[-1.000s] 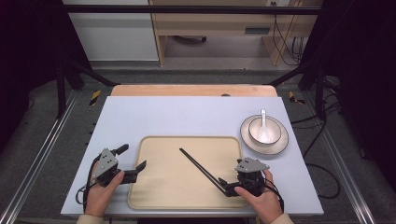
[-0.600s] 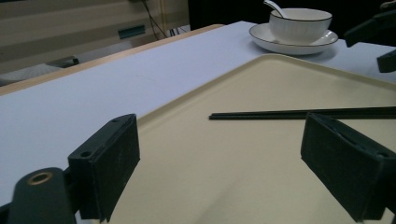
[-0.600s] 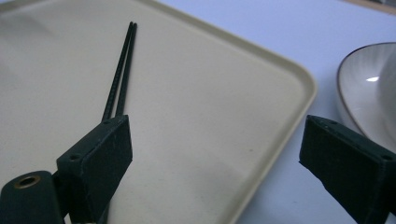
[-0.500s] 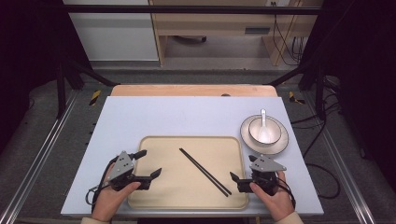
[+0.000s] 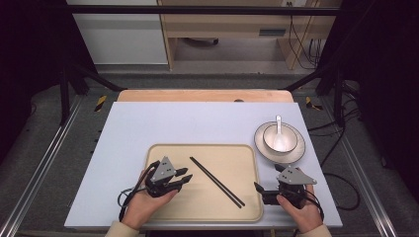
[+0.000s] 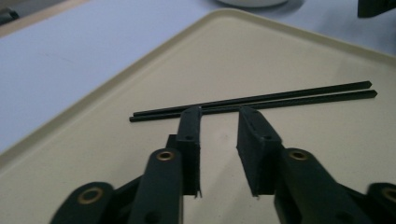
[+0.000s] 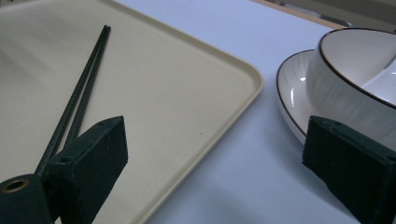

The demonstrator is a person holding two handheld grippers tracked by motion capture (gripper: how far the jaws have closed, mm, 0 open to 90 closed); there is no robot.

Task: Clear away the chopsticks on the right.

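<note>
A pair of thin black chopsticks (image 5: 216, 181) lies loose on the beige plastic tray (image 5: 247, 153), released a second ago by the right gripper (image 5: 259, 188), which has drawn back to the tray's right edge, jaws wide apart. The left gripper (image 5: 186, 175) has moved in over the tray, jaws slightly apart and empty, probably lining up on the chopsticks.

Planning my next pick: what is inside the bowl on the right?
A white spoon lies in the bowl, its handle pointing away from the person. The bowl sits on a plate. The bowl's floor beneath the spoon is covered.
</note>
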